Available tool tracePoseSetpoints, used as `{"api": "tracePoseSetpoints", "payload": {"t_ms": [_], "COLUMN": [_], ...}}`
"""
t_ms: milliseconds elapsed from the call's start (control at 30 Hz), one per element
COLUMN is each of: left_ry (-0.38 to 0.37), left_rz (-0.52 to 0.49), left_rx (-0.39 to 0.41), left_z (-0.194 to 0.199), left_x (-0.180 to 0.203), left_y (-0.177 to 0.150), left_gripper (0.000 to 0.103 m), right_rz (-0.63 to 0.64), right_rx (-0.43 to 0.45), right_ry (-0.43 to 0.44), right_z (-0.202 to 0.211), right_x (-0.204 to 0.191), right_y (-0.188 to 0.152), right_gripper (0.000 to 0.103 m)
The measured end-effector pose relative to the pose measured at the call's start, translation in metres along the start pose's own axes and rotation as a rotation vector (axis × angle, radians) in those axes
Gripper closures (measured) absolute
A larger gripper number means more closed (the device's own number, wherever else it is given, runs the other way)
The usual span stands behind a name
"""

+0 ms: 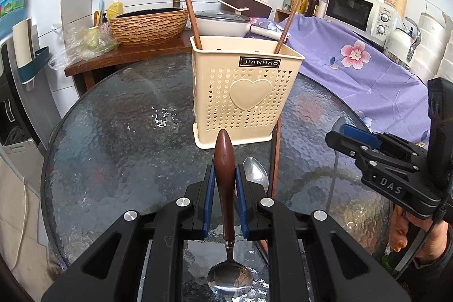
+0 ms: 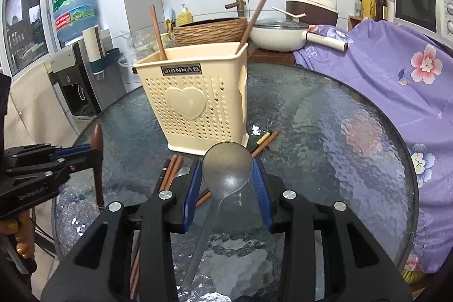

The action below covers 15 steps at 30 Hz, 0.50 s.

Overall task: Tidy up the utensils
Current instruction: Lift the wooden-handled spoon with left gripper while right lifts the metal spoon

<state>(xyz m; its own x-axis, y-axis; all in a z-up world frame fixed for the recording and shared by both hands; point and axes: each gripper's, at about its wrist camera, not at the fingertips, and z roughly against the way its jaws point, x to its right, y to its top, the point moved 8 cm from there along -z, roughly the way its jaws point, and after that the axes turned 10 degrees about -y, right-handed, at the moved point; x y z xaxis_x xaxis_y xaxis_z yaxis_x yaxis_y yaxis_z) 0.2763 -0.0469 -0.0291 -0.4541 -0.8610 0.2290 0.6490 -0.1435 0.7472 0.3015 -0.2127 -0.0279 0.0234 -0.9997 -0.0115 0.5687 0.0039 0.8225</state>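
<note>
From my left camera, my left gripper (image 1: 224,198) is squeezed shut on a brown-handled spoon (image 1: 225,177). The spoon runs straight along the fingers. Its brown end points away from me, toward the cream basket (image 1: 243,88), and its shiny bowl sits close to the camera. The basket stands upright on the glass table (image 1: 119,132), just past the spoon's tip. Two chopsticks (image 1: 191,14) lean out of it, one in each back corner. A second spoon (image 1: 256,173) lies on the glass in front of the basket.

From my right camera, my right gripper (image 2: 227,186) holds a grey spoon (image 2: 226,169) by its round bowl, pads on both sides. The bowl points toward the basket (image 2: 192,98); the handle slants back toward me. Loose chopsticks (image 2: 171,170) lie in front of the basket.
</note>
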Motion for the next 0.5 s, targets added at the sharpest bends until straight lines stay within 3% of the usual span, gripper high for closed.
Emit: {"api": "tracePoseSetpoints", "payload": {"t_ms": [500], "left_ry": [-0.005], "left_rz": [-0.002], "left_rx": [0.025], "left_z": [0.007], "left_x": [0.002], "left_y": [0.003], "left_gripper": [0.088], "right_rz": [0.051], "right_rx": [0.028], "right_ry": [-0.002], "right_z": [0.020], "right_x": [-0.010], "right_y": [0.006], "right_gripper": [0.066]}}
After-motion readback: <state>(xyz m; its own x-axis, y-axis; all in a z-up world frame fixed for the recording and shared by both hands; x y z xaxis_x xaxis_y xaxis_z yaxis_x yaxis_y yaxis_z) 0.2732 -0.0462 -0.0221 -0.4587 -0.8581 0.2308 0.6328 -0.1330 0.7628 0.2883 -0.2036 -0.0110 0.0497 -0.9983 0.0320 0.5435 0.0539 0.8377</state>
